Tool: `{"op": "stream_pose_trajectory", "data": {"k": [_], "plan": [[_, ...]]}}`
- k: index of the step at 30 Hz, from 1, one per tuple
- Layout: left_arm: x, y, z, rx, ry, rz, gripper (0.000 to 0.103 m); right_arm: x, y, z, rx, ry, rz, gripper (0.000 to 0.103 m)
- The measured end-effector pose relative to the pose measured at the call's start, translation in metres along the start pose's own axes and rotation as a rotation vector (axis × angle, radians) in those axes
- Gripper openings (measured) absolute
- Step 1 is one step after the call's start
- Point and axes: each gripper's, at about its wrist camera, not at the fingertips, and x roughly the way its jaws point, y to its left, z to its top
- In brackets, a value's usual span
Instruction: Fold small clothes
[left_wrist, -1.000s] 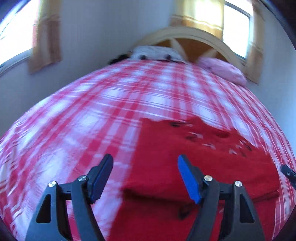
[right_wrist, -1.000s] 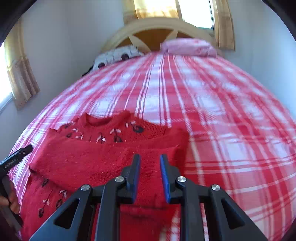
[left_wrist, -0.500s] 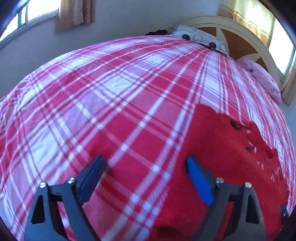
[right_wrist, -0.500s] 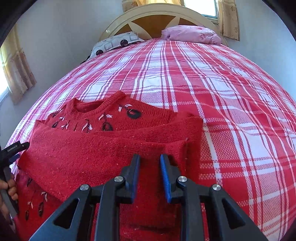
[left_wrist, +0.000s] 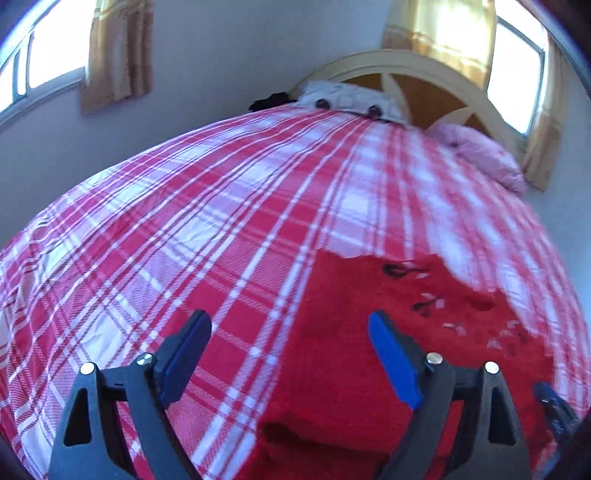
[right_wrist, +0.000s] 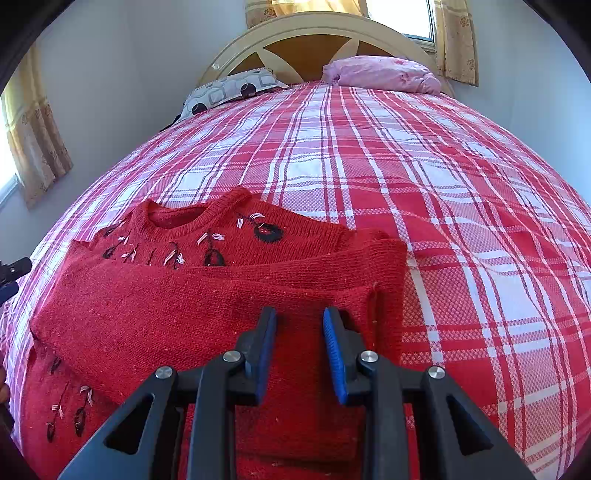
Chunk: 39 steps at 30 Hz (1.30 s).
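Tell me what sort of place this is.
A bedroom, most likely in a home. A bed with a red plaid cover fills the view, with a curved wooden headboard and two pillows at its far end. Curtained windows flank it. A red sweater lies on the cover.

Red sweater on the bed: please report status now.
Left gripper closing, nothing between jaws. Right gripper opening, nothing gripped. Red sweater flat on bed, sleeves folded across. Nothing obstructing.

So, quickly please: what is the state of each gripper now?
Left gripper: wide, closing slightly, holding nothing, over the red sweater's edge.
Right gripper: narrow gap, opening, nothing gripped, above the sweater.
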Motion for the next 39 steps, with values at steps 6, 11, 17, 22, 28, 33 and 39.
{"op": "stream_pose_trajectory", "data": {"k": [6, 11, 17, 22, 28, 33, 39], "plan": [[0.003, -0.016, -0.010, 0.100, 0.016, -0.014, 0.089, -0.026, -0.021, 0.004, 0.122, -0.055, 0.097, 0.039], [-0.013, -0.003, -0.029, 0.149, 0.037, -0.096, 0.089, -0.056, -0.049, 0.002, 0.214, -0.151, 0.073, 0.066], [-0.029, 0.011, -0.060, 0.175, 0.079, -0.128, 0.089, -0.055, -0.026, -0.006, 0.159, -0.103, 0.097, 0.066], [-0.016, 0.004, -0.072, 0.256, 0.116, -0.024, 0.089, -0.055, 0.009, -0.006, 0.064, -0.126, 0.091, 0.066], [0.010, -0.003, -0.055, 0.251, 0.098, 0.003, 0.089, -0.044, 0.006, -0.013, 0.099, -0.100, 0.082, 0.066], [0.006, 0.007, -0.037, 0.119, 0.058, -0.104, 0.089, -0.034, -0.003, -0.018, 0.143, -0.073, 0.088, 0.066], [0.016, -0.020, -0.035, 0.170, 0.071, -0.120, 0.089, -0.031, -0.003, -0.020, 0.142, -0.069, 0.087, 0.066]]}}
